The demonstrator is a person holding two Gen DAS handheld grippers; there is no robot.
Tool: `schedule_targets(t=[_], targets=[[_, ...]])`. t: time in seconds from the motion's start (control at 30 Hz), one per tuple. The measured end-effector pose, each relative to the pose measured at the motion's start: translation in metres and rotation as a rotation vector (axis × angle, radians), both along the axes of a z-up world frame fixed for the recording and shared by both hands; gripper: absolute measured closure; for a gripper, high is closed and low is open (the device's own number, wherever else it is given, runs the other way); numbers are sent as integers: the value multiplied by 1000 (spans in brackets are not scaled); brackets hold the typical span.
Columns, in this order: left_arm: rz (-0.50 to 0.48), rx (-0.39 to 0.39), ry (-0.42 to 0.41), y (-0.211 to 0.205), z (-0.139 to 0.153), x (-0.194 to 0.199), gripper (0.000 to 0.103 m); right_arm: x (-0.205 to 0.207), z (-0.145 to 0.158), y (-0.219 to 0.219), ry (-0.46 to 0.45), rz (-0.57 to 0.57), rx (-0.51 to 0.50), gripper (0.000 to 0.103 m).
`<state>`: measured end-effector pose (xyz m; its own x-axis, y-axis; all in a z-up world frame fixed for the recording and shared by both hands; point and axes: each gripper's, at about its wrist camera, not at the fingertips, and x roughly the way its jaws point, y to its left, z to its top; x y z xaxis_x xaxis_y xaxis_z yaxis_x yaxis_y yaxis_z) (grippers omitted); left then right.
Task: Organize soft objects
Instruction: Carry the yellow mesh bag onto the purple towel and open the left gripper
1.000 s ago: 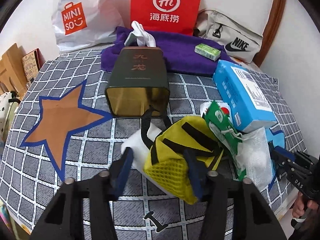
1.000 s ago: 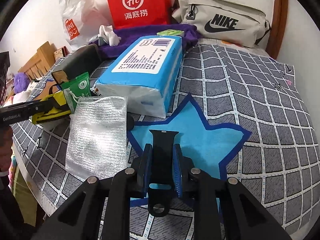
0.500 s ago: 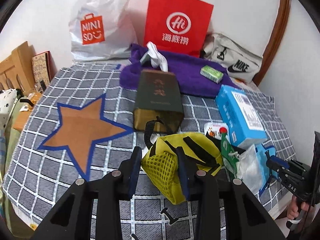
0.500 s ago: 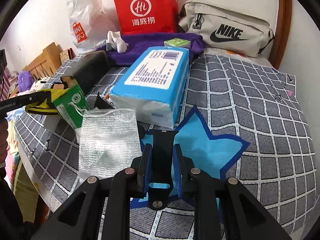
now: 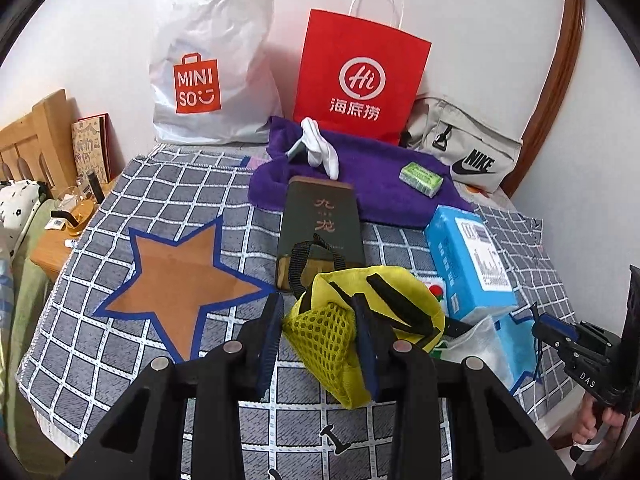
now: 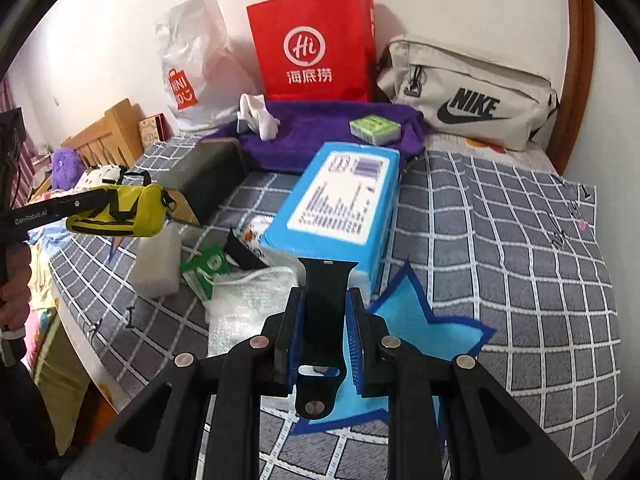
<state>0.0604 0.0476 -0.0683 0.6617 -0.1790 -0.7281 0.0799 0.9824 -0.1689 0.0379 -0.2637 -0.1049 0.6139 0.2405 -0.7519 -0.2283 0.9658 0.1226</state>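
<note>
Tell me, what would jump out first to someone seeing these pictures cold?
Probably the red paper bag standing against the wall at the back of the bed, beside a white Miniso bag. Up close, the left gripper holds a yellow mesh pouch, and the right gripper holds a black watch strap.

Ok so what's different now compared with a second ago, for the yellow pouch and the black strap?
The left tool has just been closing and now pinches the yellow mesh pouch, which has come up off the checked blanket. The right tool has raised the black strap, grip unchanged. The blue tissue pack, dark box and bags stayed put.
</note>
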Motion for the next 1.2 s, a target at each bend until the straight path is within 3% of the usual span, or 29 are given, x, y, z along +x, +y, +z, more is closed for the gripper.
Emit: schedule_targets(t=[0.6, 1.2], targets=[[7, 5, -37, -9, 29, 35, 70, 45, 40, -2, -54, 19, 29, 82], [12, 2, -29, -14, 35, 86, 70, 104, 54, -5, -78, 15, 37, 82]])
